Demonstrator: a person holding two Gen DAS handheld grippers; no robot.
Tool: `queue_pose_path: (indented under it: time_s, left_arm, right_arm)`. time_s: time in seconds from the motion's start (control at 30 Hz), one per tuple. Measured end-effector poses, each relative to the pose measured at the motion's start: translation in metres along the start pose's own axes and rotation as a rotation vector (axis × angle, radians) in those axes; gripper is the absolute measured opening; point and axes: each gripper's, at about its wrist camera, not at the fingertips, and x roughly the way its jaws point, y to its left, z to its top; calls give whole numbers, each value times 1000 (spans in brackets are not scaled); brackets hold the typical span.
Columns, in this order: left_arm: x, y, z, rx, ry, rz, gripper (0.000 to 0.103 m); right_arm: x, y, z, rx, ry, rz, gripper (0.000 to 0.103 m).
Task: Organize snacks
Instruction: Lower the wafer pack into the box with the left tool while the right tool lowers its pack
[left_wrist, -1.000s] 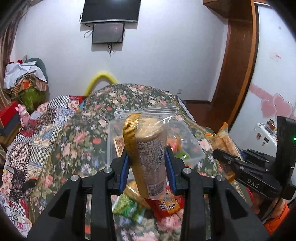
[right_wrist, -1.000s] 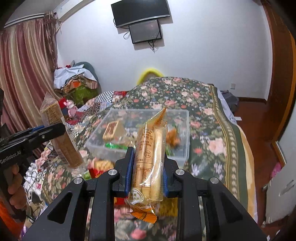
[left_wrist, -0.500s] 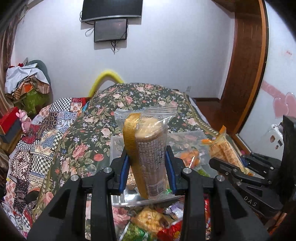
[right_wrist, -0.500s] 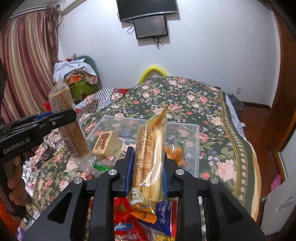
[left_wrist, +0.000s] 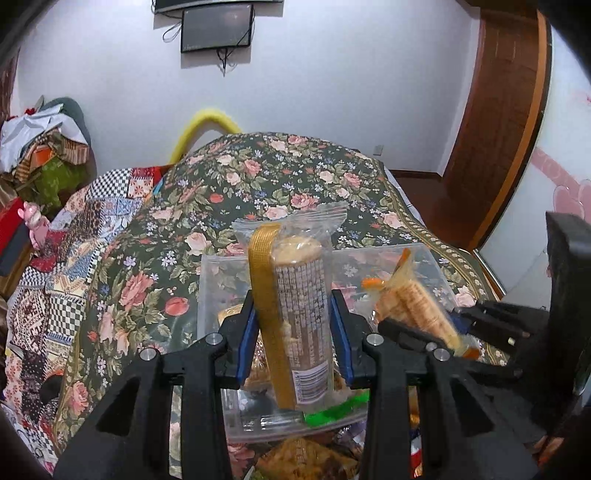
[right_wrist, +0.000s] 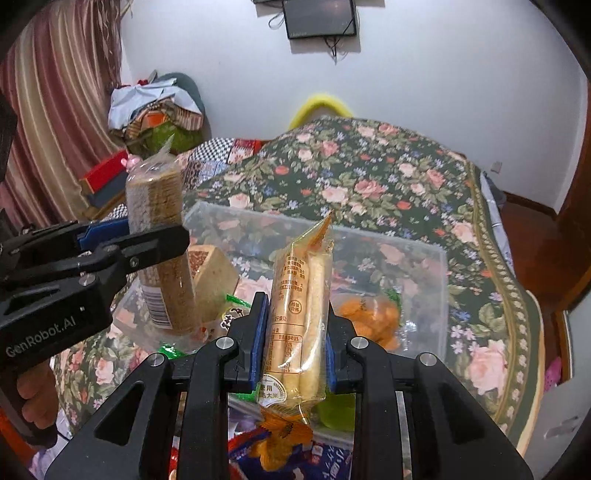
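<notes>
My left gripper is shut on a round stack of crackers in a clear wrapper with a gold band, held upright over the near edge of a clear plastic bin. The same cracker pack and left gripper show at the left of the right wrist view. My right gripper is shut on a long rice-roll pack in a clear and orange wrapper, upright above the bin. This roll pack shows at the right of the left wrist view.
The bin rests on a floral bedspread and holds a tan wedge pack, an orange snack bag and green packets. Loose snack packs lie in front of it. Piled clothes stand far left.
Both grippers have moved forward and closer to the bin, each still holding its pack. The bin now lies right under the packs and looks larger in both views.
</notes>
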Motion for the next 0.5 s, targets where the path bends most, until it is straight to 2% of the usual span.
queue_pose_path:
  time_s: [0.17, 0.27, 0.33, 0.5]
  left_arm:
    - [6, 5, -1, -25, 18, 30, 47]
    - [0, 5, -5, -14, 9, 25, 56]
    - [-6, 3, -8, 8, -7, 31, 57]
    - [-25, -6, -17, 71, -38, 51, 59]
  right_arm:
    - [11, -2, -3, 14, 51, 16, 24]
    - [9, -2, -5, 17, 52, 1, 32]
    - [5, -2, -5, 15, 41, -15, 38]
    - [-15, -5, -7, 41, 0, -12, 39]
